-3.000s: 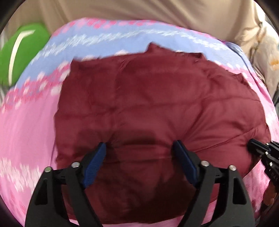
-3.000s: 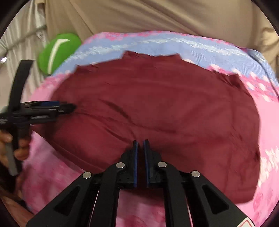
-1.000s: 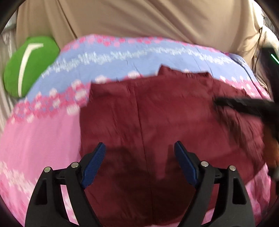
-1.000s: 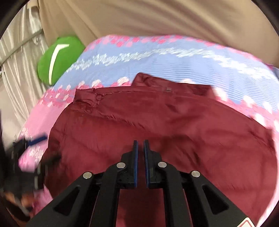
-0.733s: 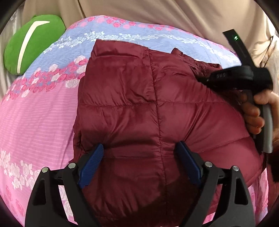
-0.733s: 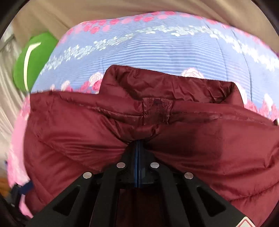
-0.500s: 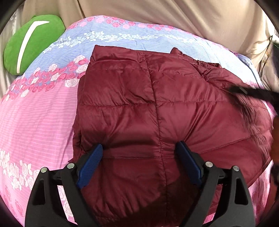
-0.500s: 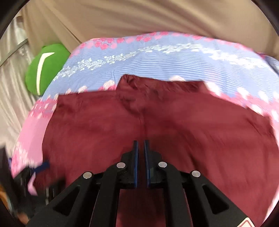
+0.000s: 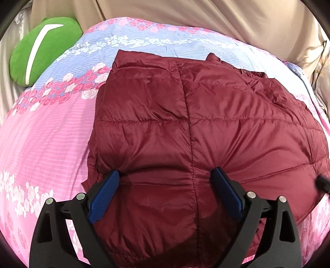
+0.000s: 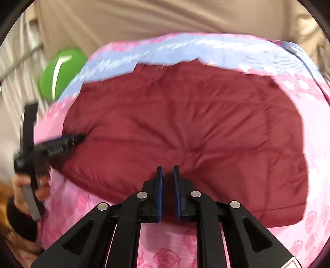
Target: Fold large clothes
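A maroon quilted puffer jacket (image 9: 206, 123) lies folded on the bed, its collar (image 9: 214, 57) at the far edge. My left gripper (image 9: 165, 172) stands over the jacket's near left part. Its jaws are wide and opening, with fabric bulging between the blue pads (image 9: 105, 191) but not pinched. In the right wrist view the same gripper (image 10: 81, 137) shows side-on at the jacket's (image 10: 185, 127) left edge, held by a hand (image 10: 22, 185). My right gripper (image 10: 167, 168) hovers at the jacket's near edge, its jaws opening by a narrow gap with nothing between them.
The bed has a pink and blue floral sheet (image 9: 47, 127). A green cushion (image 9: 41, 59) lies at its far left corner. Beige curtain fabric (image 9: 185, 18) hangs behind the bed. The right gripper's blurred tip (image 9: 321, 183) pokes in at the right edge of the left wrist view.
My right gripper let go near the jacket's collar and pulled back to the near edge, its gap now slightly wider. The left gripper's jaws spread a little wider over the jacket.
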